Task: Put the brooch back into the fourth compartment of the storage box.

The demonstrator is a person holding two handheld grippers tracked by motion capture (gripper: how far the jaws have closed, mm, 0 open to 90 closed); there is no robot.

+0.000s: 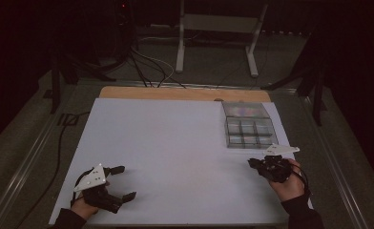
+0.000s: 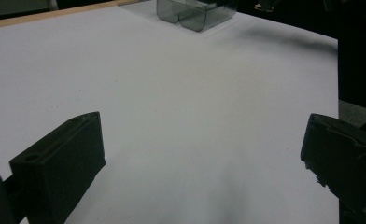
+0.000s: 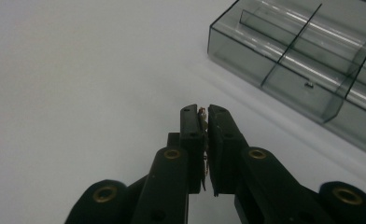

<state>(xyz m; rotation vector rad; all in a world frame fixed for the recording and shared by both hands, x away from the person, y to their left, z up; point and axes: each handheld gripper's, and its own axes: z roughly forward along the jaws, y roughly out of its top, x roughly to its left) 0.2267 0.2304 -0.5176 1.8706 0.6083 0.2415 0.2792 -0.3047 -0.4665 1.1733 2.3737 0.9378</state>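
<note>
While a white sheet (image 1: 175, 157) is covering most of the wooden table (image 1: 175, 92), a clear plastic compartment box (image 1: 248, 125) is sitting on the sheet's far right corner, divided by thin walls into one long bay at the back and smaller cells in front. From the high view, the cells are looking empty, though the dim light is making that hard to judge; in the right gripper view a tiny dark speck is lying in one bay (image 3: 308, 84), too small to identify.

At the near left of the sheet, the left gripper (image 1: 123, 182) is resting in the person's left hand (image 1: 85, 206), its jaws pointing toward the middle of the sheet and standing spread wide with nothing between them. In the left gripper view the two black jaws are framing bare white paper, with the box (image 2: 195, 13) showing far ahead.

At the near right, just in front of the box, the right gripper (image 1: 251, 162) is being held in the right hand (image 1: 287, 186). Its jaws are pressing nearly together, and the right gripper view is showing a small thin metallic piece (image 3: 202, 114) pinched between them; what it is I cannot tell.
</note>
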